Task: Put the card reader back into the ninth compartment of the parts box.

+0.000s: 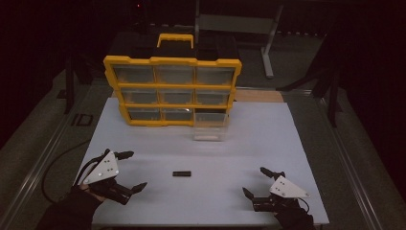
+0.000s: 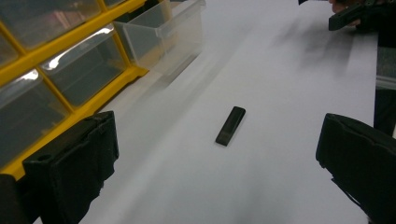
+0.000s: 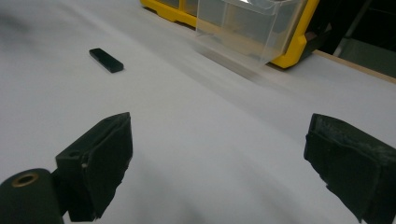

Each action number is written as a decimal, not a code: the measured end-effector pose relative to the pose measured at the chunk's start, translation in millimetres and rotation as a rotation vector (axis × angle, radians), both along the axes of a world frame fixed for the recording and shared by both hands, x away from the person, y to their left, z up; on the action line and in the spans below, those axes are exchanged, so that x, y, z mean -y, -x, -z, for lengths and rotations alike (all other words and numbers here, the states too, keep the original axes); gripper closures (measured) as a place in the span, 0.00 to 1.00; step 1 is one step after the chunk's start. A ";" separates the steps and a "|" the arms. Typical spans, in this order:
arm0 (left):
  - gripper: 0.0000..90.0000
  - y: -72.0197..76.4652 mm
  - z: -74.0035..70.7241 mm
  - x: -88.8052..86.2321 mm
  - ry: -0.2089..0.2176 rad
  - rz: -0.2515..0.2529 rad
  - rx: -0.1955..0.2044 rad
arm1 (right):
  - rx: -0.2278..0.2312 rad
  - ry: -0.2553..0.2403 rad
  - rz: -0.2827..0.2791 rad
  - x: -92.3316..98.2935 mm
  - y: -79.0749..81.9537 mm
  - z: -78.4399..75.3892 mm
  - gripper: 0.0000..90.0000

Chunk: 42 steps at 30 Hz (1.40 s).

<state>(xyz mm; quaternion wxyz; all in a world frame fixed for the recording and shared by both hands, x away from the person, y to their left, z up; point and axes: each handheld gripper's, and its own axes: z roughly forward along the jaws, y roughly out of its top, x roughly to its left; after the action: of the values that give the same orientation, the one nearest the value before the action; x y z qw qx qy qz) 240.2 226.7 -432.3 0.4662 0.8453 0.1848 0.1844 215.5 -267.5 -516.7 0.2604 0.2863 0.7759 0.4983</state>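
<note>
My left gripper [image 1: 128, 170] and right gripper [image 1: 258, 181] sat near, jaws apart, gripping nothing. Black bar [image 1: 182, 174] lay between them on the table [image 1: 268, 139]. Far: yellow organizer [image 1: 173, 91], one clear drawer [image 1: 209, 128] pulled out.

One organizer [image 1: 172, 91], perhaps nine drawers; one black bar [image 1: 182, 174].

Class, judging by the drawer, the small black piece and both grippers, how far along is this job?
Done: one clear drawer is pulled out of the yellow organizer. In hand: nothing; left gripper and right gripper are open. Left: the black piece lies untouched on the table.
</note>
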 end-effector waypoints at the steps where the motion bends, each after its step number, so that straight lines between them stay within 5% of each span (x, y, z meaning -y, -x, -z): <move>1: 0.00 -1.7 -1.6 1.4 -0.006 0.003 0.002 | -0.001 -0.001 0.000 0.0 0.0 0.0 0.09; 25: 0.00 -30.7 -27.6 48.8 -0.134 0.141 -0.012 | -0.001 -0.005 -0.003 -0.6 0.0 0.2 0.09; 34: 0.00 -38.5 -25.6 66.4 -0.187 0.176 -0.024 | -0.001 -0.007 -0.006 -0.8 -0.2 0.1 0.09; 42: 0.00 -47.6 -16.6 81.6 -0.233 0.244 -0.088 | -0.003 -0.008 -0.006 -1.1 -0.1 0.2 0.09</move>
<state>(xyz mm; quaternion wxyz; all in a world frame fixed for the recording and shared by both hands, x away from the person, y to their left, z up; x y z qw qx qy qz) 287.8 145.1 -415.6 0.3754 0.9170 0.0783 0.1095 215.6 -266.4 -516.9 0.2564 0.2857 0.7752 0.5017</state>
